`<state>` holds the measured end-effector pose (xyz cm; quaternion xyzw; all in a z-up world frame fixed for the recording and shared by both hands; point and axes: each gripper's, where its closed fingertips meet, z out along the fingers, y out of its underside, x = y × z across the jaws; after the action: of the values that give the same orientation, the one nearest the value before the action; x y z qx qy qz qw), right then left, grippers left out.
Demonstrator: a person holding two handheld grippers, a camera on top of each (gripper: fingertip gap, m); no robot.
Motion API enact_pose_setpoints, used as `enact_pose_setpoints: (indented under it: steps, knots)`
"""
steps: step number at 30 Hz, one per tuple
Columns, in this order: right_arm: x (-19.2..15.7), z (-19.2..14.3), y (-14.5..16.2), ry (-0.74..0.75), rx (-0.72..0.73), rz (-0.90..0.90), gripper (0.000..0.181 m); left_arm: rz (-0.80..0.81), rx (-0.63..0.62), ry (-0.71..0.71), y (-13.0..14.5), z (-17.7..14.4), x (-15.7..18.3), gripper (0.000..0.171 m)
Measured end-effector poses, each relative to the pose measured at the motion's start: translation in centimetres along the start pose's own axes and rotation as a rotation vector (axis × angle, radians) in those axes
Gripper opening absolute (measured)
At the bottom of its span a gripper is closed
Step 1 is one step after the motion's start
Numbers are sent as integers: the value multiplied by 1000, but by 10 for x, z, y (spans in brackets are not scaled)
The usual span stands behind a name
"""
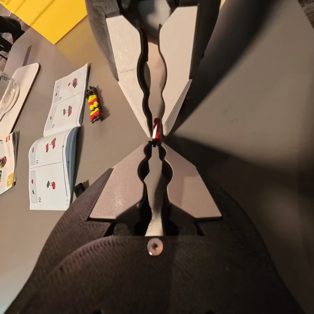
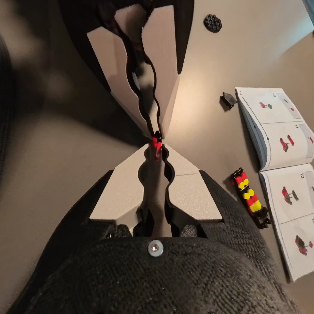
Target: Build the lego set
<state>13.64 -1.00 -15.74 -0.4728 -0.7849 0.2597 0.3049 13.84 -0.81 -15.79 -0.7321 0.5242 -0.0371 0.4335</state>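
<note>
My two grippers meet tip to tip above the grey table (image 1: 119, 127). My left gripper (image 1: 155, 144) is shut on a small black lego piece (image 1: 154, 144); in the right wrist view this gripper (image 2: 157, 135) comes in from the top with the black piece (image 2: 157, 133). My right gripper (image 2: 155, 146) is shut on a small red lego piece (image 2: 157, 152); in the left wrist view it (image 1: 157, 134) comes in from the top with the red piece (image 1: 156, 126). The two pieces touch at the tips. A red, yellow and black lego assembly (image 1: 94, 107) (image 2: 248, 195) lies on the table beside the open instruction booklet (image 1: 56, 153) (image 2: 280, 136).
A round black studded plate (image 2: 212, 23) and a small dark piece (image 2: 227, 100) (image 1: 79, 186) lie loose on the table. A yellow box (image 1: 51, 17) stands at the back. A white board (image 1: 22, 88) with a glass (image 1: 8, 91) and a second booklet (image 1: 8, 161) lie at the left. Only a small space, under 4 cm, lies between the two pairs of fingers.
</note>
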Motion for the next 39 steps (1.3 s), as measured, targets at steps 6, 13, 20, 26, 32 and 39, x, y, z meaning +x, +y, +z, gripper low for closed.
enact_pose_setpoints:
  steps: [6, 13, 20, 26, 32, 39]
  knots:
    - [1, 0, -1, 44, 19, -46, 9, -11, 3, 7, 0, 0, 0, 8]
    - [3, -1, 0, 156, -27, -231, 7, -28, 5, 16, 0, 0, 0, 7]
    - [2, -1, -1, 127, 7, -278, 7, -23, 8, 18, 0, 0, 0, 7]
    - [1, -1, -1, 144, 21, -431, 7, -33, 19, 28, -1, 0, 0, 7]
    - [2, 1, -2, 167, 13, -462, 6, -48, 27, 31, 0, -1, -1, 7]
    - [7, 1, -4, 142, 56, -329, 5, -42, 38, -4, 1, -2, -6, 7]
